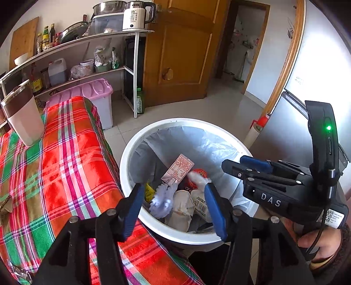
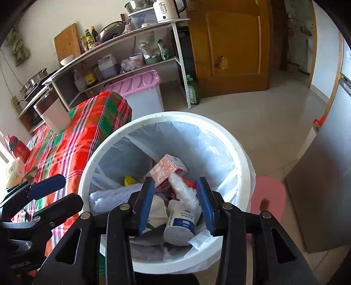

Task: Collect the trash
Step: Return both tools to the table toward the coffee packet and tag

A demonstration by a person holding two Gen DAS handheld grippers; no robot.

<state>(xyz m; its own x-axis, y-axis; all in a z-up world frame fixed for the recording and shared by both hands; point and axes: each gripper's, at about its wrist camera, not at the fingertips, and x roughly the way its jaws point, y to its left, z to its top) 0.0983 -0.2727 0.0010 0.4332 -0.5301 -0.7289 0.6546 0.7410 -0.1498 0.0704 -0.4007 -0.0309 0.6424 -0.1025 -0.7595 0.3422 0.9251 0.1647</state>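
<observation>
Pale floor tiles, a wooden door (image 1: pixel 182 57) and a metal rack (image 1: pixel 87 41) crowded with bottles, a pan and a white kettle (image 1: pixel 137 15) fill the room ahead of my left gripper (image 1: pixel 174 195). To the left lies a table under a red, green and white plaid cloth (image 1: pixel 61 157), with a white and brown cup (image 1: pixel 22 116) standing on it; a pink-lidded storage bin (image 1: pixel 92 92) sits beyond its far end. Just beside the cloth stands the white trash bin (image 1: pixel 153 129), lined with a clear bag. I tilt steeply down over its near rim, blue pads spread apart with nothing pressed between them. Below me lie a crumpled lilac wrapper (image 1: pixel 162 199), a printed carton (image 1: pixel 178 167) and a white wad. My right gripper (image 1: pixel 237 166) reaches in from the right over the bin's far side, held in a hand (image 1: pixel 318 245).

From my right gripper (image 2: pixel 175 203), the same rack, door and plaid cloth frame the bin, and a grey fridge (image 2: pixel 318 197) stands at the right with a pink mat (image 2: pixel 269 195) on the floor. I point down into the bin, fingers (image 2: pixel 144 203) parted and gripping nothing. Between and below them a white clump of tissue (image 2: pixel 182 188) appears to hang free above a white cup with a blue label (image 2: pixel 181 221). My left gripper (image 2: pixel 43 195) shows at the left edge, over the cloth.
</observation>
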